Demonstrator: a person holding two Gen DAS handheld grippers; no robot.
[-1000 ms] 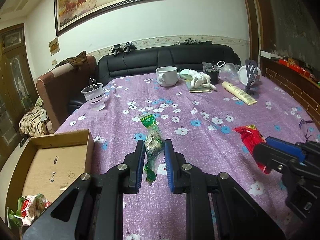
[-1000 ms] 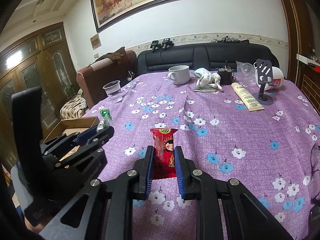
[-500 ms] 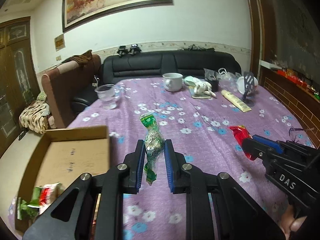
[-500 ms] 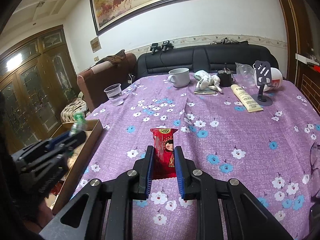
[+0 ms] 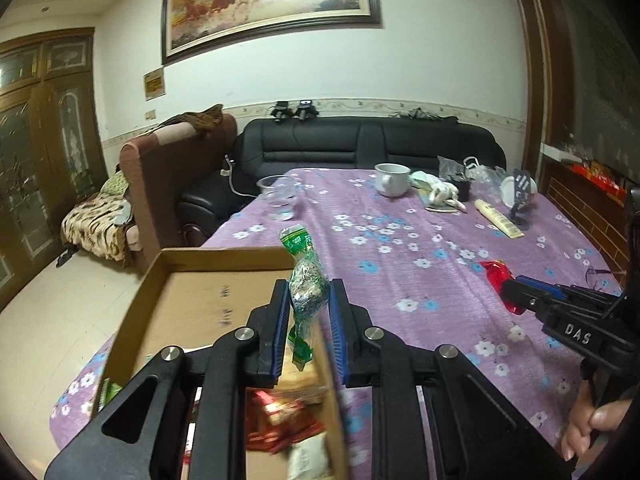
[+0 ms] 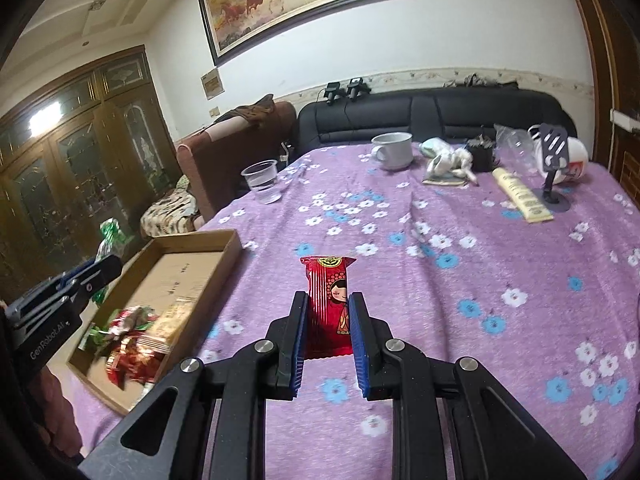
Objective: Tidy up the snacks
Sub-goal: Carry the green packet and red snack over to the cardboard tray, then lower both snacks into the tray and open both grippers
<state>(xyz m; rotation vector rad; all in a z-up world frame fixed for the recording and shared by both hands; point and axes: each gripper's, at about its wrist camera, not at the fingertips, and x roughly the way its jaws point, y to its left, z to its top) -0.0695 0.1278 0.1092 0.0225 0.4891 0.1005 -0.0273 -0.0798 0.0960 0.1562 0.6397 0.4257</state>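
Several snacks already lie in the cardboard box [image 6: 224, 240]. Your left tool [image 5: 308, 308] clamps a green candy [image 5: 306, 288] above it; your right tool [image 6: 328, 320] grips a red snack packet [image 6: 330, 300] over the table [image 6: 460, 280].

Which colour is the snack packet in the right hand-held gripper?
Red snack packet, best seen in the right wrist view.

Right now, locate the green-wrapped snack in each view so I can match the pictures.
Left wrist: green-wrapped snack at centre, clamped in the left gripper.
Right wrist: at the far left edge, above the cardboard box.
Shared landmark: white mug.
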